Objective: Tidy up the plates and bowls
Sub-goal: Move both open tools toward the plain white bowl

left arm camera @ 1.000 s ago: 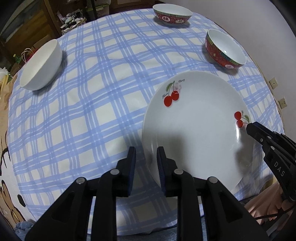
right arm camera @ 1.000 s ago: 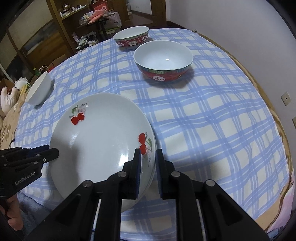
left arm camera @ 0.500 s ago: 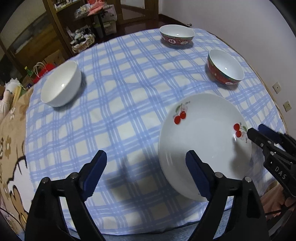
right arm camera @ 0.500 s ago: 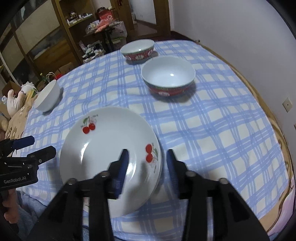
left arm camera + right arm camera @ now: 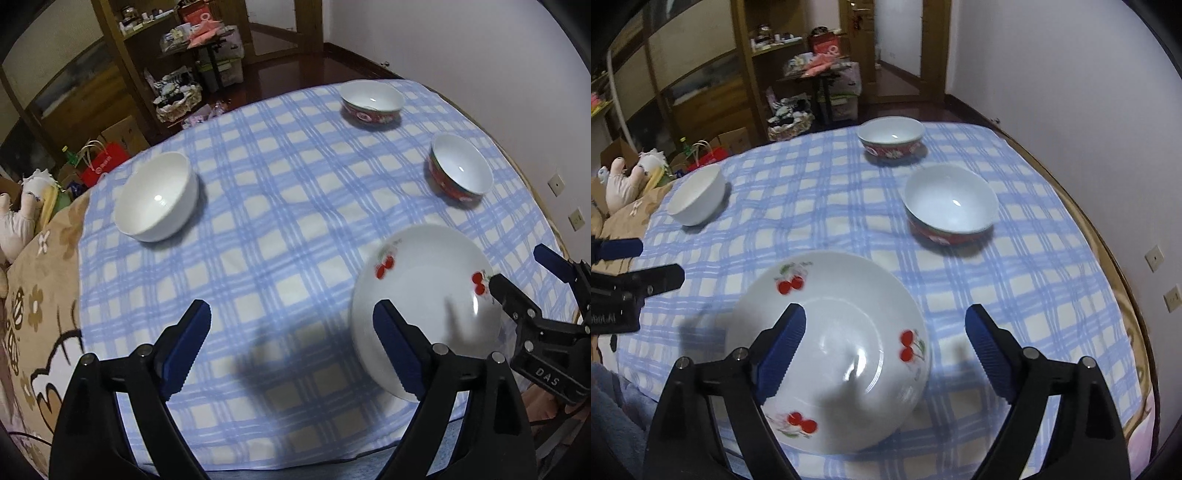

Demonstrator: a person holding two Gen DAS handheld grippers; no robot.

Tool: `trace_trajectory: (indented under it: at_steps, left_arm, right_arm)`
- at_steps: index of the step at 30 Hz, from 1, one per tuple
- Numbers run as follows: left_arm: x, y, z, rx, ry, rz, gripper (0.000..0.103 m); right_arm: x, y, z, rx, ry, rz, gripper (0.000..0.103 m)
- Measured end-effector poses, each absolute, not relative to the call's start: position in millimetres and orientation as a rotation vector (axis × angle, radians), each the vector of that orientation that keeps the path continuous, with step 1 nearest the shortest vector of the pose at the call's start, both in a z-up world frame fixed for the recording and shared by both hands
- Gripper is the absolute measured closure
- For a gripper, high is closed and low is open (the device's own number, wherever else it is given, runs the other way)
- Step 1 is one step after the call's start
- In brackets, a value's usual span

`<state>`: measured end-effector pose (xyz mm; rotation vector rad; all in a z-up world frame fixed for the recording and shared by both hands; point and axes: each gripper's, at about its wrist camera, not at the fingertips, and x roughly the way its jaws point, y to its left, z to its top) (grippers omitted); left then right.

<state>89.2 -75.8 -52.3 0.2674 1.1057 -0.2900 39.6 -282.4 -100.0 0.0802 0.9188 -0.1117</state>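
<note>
White glazed, the cherry plate [image 5: 831, 347] lies flat near the table's near edge, so with my left gripper [image 5: 291, 350] and right gripper [image 5: 886, 350] both spread wide and empty, I'd next fetch the nearest red bowl [image 5: 951, 206] by its rim.

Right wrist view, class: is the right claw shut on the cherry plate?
No. The right claw is open, its blue pads spread wide above the cherry plate, which lies on the table.
</note>
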Motion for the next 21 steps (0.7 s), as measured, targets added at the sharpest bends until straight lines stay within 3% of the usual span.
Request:
trace_trajectory:
  at_steps: [21]
  left_arm:
    - [186, 20, -16, 0.147, 1.061, -0.058, 0.015]
  right_arm:
    - [152, -202, -47, 0.056, 0.831, 0.104, 0.011]
